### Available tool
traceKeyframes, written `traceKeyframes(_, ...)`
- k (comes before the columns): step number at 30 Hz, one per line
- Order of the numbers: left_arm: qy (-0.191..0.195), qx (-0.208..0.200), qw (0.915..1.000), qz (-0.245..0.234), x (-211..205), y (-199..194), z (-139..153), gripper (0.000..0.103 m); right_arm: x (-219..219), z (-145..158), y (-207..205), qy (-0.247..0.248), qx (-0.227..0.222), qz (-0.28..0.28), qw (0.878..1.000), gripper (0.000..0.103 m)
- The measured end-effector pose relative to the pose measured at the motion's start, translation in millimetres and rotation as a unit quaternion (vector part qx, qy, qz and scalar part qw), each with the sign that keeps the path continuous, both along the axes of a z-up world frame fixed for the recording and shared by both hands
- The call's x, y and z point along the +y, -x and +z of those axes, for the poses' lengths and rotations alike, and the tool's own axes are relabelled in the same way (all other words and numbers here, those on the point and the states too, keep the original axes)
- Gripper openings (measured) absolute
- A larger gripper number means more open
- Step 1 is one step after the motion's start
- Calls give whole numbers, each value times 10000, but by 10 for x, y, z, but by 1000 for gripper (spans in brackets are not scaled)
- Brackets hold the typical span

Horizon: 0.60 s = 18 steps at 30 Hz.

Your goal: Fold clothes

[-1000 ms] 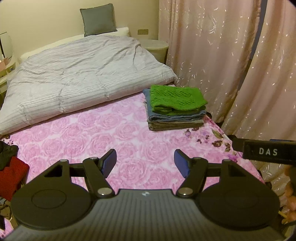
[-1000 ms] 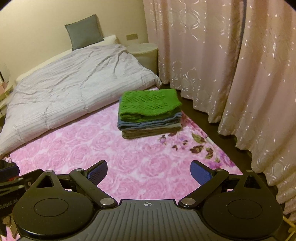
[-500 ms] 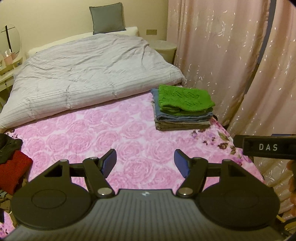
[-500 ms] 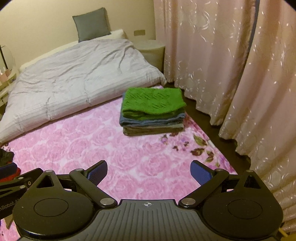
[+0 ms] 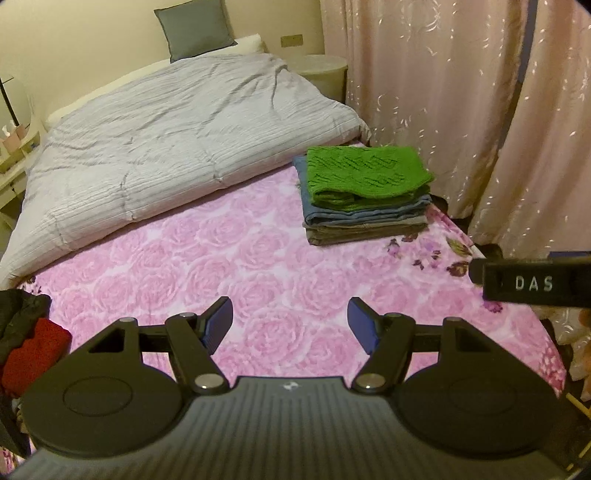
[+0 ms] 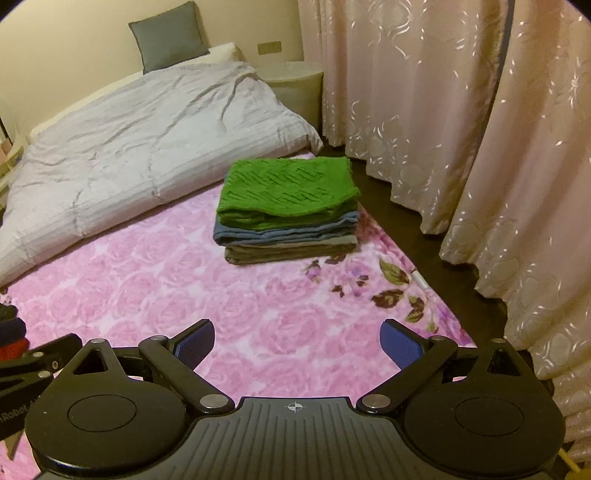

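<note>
Bed: pink rose blanket [image 5: 229, 258] spread flat, grey duvet [image 5: 177, 140] pushed back, likely to clear folding room.
Folded stack [image 6: 288, 210]: three garments, green on blue on brown, squared near the curtain-side edge.
Unfolded heap [image 5: 26, 339]: red and dark pieces at left edge; count unclear.
Left gripper [image 5: 290, 325]: jaws apart, empty.
Right gripper [image 6: 297, 343]: jaws apart, empty.

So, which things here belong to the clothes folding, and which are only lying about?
For the job:
- folded stack, green knit on top
- unfolded red and dark clothes
- pink rose blanket, the work surface
- left gripper and right gripper, both open

Just there:
- grey duvet
- grey pillow
- curtains
</note>
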<state>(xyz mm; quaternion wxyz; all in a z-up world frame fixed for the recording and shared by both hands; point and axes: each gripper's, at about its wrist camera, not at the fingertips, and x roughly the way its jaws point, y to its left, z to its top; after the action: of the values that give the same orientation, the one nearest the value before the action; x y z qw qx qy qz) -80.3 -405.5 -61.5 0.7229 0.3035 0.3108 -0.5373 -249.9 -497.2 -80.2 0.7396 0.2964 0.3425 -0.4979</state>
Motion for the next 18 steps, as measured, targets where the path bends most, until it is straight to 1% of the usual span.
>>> traceKeyframes(12,-301,27,9995,19,-624,153,-312,65,-514,-367,106,-337,111,20,9994,98)
traceKeyframes(18,-412,60,9991,-21,-935,185,-464,65,-762,-493,118,-449,152,-21,9989,99)
